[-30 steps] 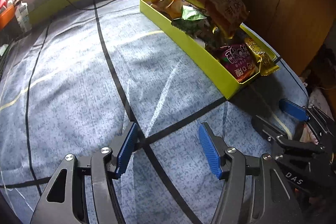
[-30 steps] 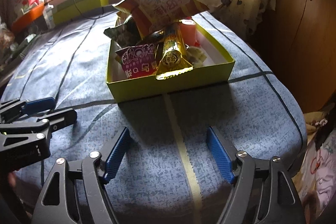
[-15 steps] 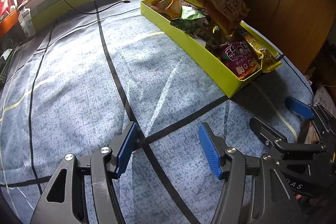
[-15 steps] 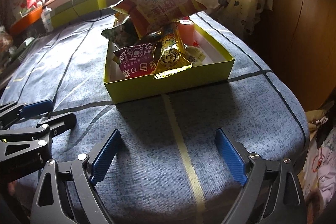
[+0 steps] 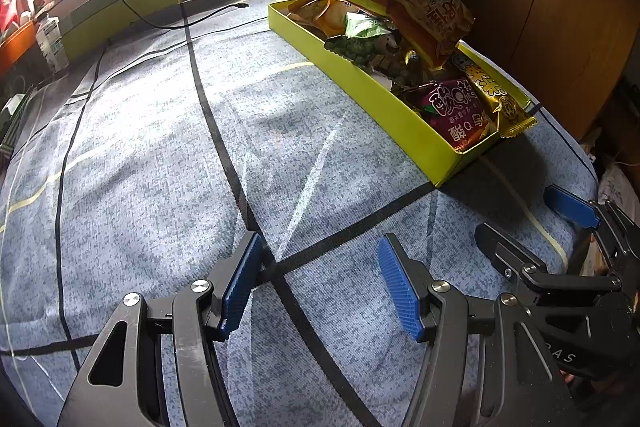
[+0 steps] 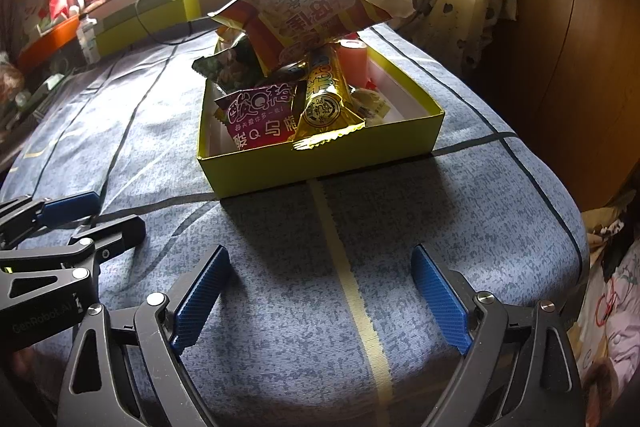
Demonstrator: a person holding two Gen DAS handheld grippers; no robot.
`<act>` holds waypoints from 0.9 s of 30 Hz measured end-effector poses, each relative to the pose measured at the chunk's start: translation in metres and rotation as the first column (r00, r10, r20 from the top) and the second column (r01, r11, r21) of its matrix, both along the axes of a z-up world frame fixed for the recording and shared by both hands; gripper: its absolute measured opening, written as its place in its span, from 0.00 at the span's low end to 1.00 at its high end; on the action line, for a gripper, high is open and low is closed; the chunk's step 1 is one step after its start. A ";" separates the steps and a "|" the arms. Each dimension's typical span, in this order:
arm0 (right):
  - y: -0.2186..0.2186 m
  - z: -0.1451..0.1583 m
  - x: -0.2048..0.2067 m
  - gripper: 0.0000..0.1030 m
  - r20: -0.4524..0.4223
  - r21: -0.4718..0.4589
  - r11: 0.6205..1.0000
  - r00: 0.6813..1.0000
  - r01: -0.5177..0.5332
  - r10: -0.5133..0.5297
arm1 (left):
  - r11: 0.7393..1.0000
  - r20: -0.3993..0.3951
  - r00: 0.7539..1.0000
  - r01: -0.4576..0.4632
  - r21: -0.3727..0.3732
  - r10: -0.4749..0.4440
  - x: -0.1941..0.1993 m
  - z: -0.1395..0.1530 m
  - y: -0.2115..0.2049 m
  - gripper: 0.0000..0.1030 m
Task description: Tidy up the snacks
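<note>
A yellow-green box (image 6: 320,163) (image 5: 384,103) on the blue cloth holds several snacks: a big orange bag (image 6: 304,19) (image 5: 424,11) on top, a magenta pouch (image 6: 260,119) (image 5: 456,111), a gold wrapped bar (image 6: 324,107) (image 5: 496,95), a green packet (image 6: 224,67) and a pink cup (image 6: 352,59). My left gripper (image 5: 320,275) is open and empty, low over the cloth left of the box. My right gripper (image 6: 320,287) is open and empty in front of the box; it also shows in the left wrist view (image 5: 532,215).
A second yellow-green box (image 5: 120,7) and a black cable (image 5: 192,23) lie at the far edge below the window. A wooden cabinet (image 6: 580,47) stands to the right. The cloth's right edge (image 6: 576,227) drops off to clutter.
My right gripper has opened wider and drawn back slightly from the box. My left gripper has stayed open and shifted only a little.
</note>
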State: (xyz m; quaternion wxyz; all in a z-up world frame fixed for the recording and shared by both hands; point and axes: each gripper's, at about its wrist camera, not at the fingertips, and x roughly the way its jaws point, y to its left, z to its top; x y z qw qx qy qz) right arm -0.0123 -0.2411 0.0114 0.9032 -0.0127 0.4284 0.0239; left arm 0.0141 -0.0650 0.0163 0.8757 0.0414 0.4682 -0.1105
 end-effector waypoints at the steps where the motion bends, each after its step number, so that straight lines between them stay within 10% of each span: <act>1: 0.000 0.000 0.000 0.90 0.000 0.000 1.000 1.000 0.000 0.000 | 1.000 0.000 1.000 0.000 0.001 0.000 0.000 0.000 0.000 0.60; 27: -0.001 0.000 -0.001 0.90 0.004 0.000 1.000 1.000 0.003 -0.003 | 1.000 0.001 1.000 0.000 0.001 0.000 0.000 0.000 -0.001 0.60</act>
